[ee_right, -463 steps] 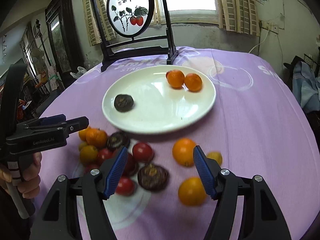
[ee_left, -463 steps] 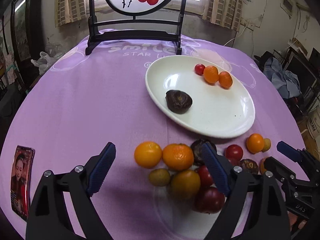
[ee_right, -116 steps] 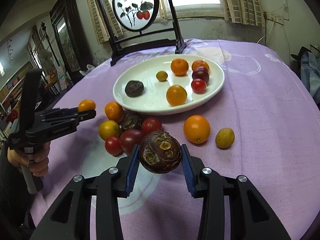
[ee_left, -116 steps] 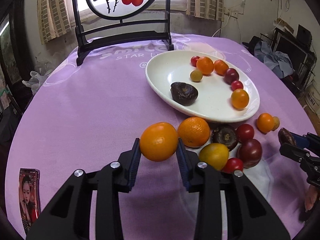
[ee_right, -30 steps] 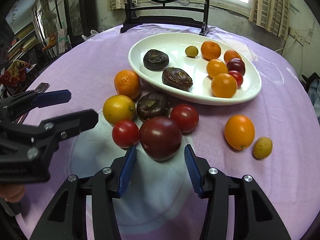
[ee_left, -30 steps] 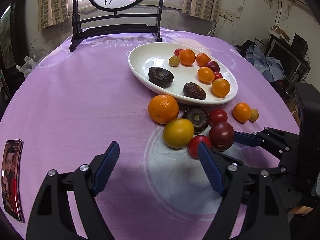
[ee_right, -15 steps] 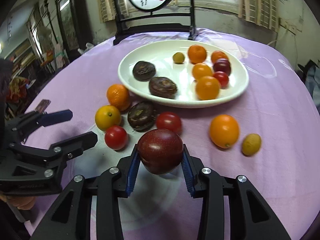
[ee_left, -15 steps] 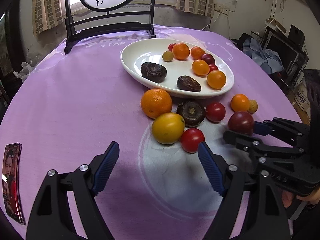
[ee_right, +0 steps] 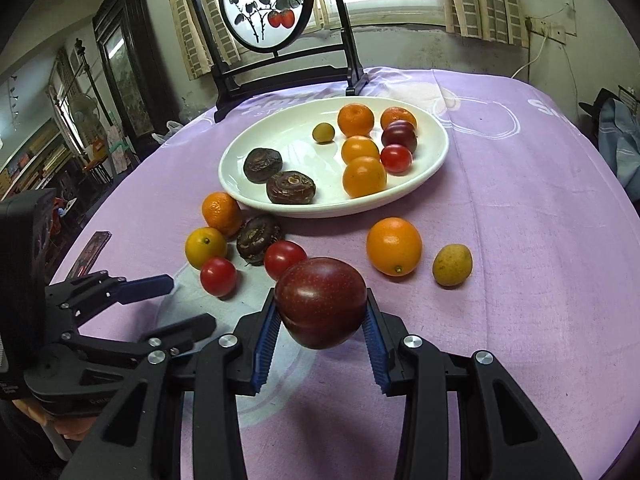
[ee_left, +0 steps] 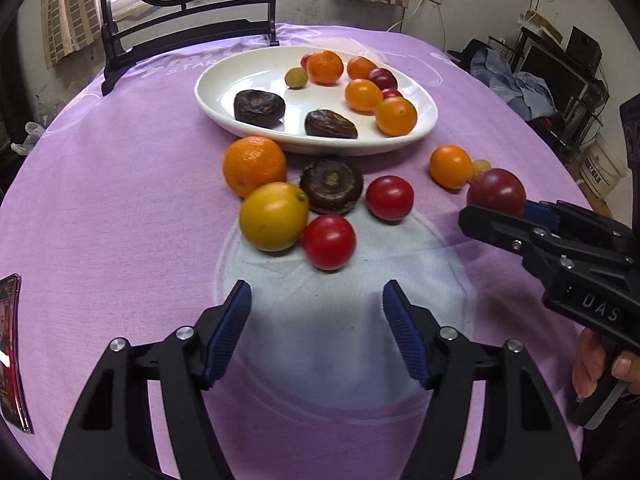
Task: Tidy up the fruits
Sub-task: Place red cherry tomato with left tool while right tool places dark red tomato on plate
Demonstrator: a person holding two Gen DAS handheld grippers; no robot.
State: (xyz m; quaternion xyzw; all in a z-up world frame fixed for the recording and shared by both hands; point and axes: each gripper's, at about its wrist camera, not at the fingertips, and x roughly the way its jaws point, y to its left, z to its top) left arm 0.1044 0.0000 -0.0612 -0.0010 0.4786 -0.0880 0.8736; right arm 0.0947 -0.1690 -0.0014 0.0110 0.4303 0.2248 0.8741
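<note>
Right gripper (ee_right: 320,334): its blue fingers (ee_right: 266,338) press on both sides of a dark red plum (ee_right: 320,302) and hold it above the purple cloth (ee_right: 520,240) of the worktop.
Left gripper (ee_left: 316,328): fingers are wide apart and hold nothing — they hang low over a pale round print on the cloth.
Ahead of the left fingers: a red tomato (ee_left: 329,241) is nearest, touching a yellow-orange fruit (ee_left: 274,216); behind these are a mandarin (ee_left: 254,166), a dark brown wrinkled fruit (ee_left: 331,185) and a second tomato (ee_left: 389,197).
Ahead of the right fingers: an orange (ee_right: 394,246) and a small yellow-green fruit (ee_right: 452,264) lie just beside each other, to the right of the held plum.
Plate (ee_right: 280,128): white and oval, beyond all the loose fruit; it carries two dark brown fruits, several orange ones, one plum, one small tomato and one small green-yellow fruit.
Far side: a dark stand with a round painted panel (ee_right: 264,4) is behind the plate, before a window.
Left edge of the left view: a printed card (ee_left: 10,352) lies on the cloth, well apart from the fruit.
</note>
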